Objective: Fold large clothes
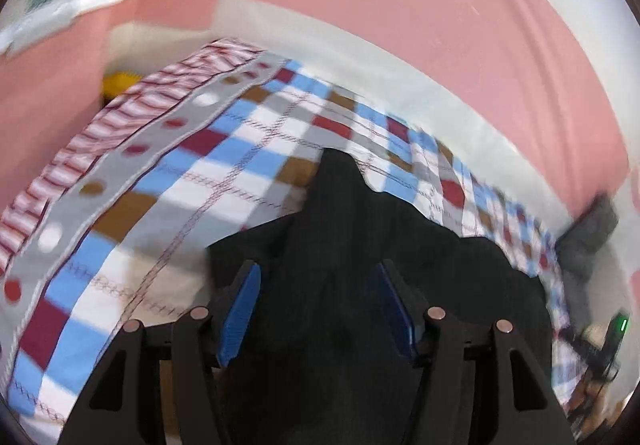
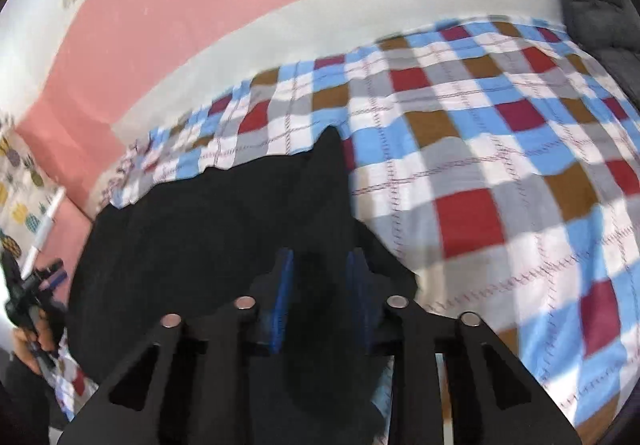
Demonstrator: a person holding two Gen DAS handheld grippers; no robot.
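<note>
Black garment (image 1: 332, 245) bunched between both pairs of blue pads: left hand-held gripper (image 1: 316, 309) wide, right hand-held gripper (image 2: 320, 297) narrower; we should lift evenly over the checked bedspread (image 2: 480, 165).

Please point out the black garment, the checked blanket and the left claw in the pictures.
Black garment (image 2: 208, 229): right wrist view, on its flat spread part.
Checked blanket (image 2: 472, 221): right wrist view, on a red square.
Left claw (image 1: 316, 309): left wrist view, midway between its blue fingertips.
</note>
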